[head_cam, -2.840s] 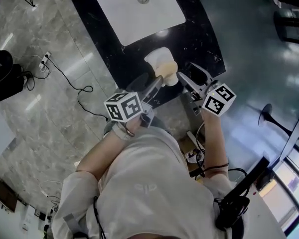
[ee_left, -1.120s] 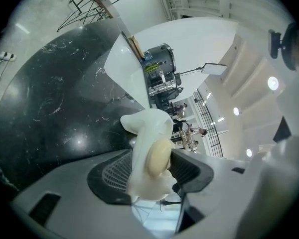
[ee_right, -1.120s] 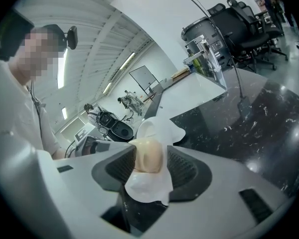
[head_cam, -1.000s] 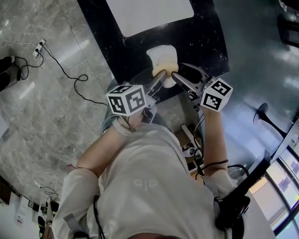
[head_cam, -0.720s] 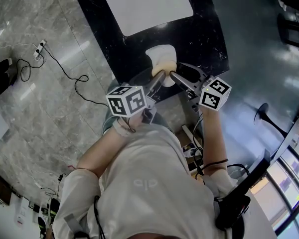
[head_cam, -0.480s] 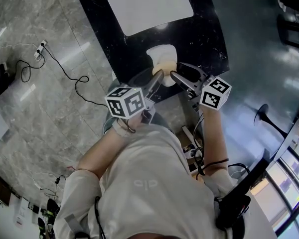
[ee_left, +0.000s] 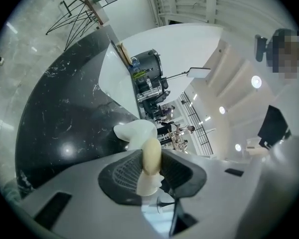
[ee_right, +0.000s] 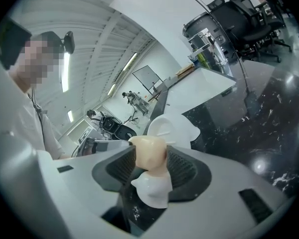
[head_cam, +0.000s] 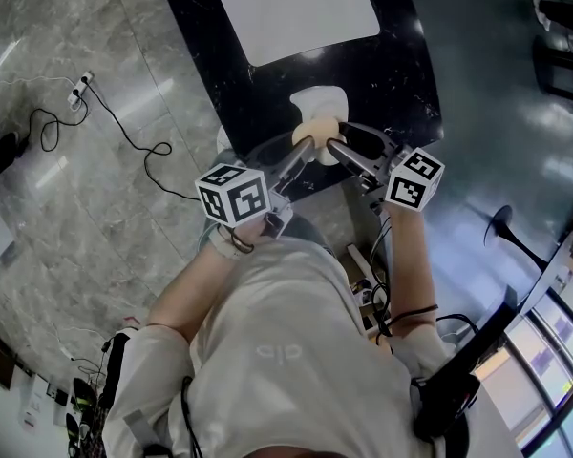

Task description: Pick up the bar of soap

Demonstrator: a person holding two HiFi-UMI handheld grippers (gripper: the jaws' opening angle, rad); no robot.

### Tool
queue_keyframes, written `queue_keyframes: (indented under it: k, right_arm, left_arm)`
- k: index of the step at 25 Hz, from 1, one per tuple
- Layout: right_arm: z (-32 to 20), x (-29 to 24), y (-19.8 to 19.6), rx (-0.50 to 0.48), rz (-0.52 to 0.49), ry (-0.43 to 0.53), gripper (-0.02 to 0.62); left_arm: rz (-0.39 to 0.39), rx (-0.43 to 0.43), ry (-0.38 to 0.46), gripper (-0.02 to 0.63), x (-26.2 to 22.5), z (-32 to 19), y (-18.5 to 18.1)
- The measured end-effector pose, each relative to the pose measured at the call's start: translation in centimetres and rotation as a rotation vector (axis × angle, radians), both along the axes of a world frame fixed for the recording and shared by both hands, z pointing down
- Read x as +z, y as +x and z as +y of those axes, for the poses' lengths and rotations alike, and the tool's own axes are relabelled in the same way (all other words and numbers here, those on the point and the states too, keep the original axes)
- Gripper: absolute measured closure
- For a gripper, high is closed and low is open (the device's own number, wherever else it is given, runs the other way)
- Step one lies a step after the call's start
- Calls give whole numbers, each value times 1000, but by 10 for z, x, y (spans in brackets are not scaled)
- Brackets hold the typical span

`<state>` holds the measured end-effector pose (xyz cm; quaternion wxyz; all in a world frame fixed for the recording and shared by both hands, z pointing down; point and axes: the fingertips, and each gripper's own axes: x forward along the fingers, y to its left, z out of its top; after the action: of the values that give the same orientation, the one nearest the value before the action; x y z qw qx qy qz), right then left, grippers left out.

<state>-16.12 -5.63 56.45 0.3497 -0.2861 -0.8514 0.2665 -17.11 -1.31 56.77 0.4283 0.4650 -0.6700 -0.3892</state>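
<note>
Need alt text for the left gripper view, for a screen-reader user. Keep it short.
The left gripper's jaws, which have just been closing, press on a pale yellow bar of soap seen edge-on between the dark ribbed pads. Behind it a white soap dish sits on a black marble counter.

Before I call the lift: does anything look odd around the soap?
Yes: both grippers are on the one soap bar. The left gripper has just been closing, soap between its jaws, across its thin side; the right gripper holds it across its width.
</note>
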Motion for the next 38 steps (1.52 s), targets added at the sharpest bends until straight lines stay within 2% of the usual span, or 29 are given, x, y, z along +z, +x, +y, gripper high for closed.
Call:
queue_keyframes:
  k: [3,6,8,15,19,26,31,38]
  right_arm:
    - [7,-4,-1,-5,-1,-32,388]
    - [10,-12,-4,25,-15,-80,391]
    - [7,-19,-4,57,-26,-117,427]
    - [7,-67,3,119,-127,-345,461]
    - [7,-85,11,136,-175,-408,466]
    - [1,-112,31,217,-277,-408,466]
    - [-2,-134,56,233,-337,-356,466]
    - [-23,-177,86,340,-482,-298,466]
  left_arm:
    - [9,11,89,486,-11,1,0]
    - [-7,31,120,486,-19,1,-1]
    - [-21,47,145,486,-26,1,-1]
    - [-99,162,276,486,-75,1,7]
    - [-144,218,317,486,-93,0,13]
    - [-201,325,358,486,-119,-7,30]
    - [-271,405,384,486,-142,-14,52]
    - [-364,551,450,486,-185,-38,76]
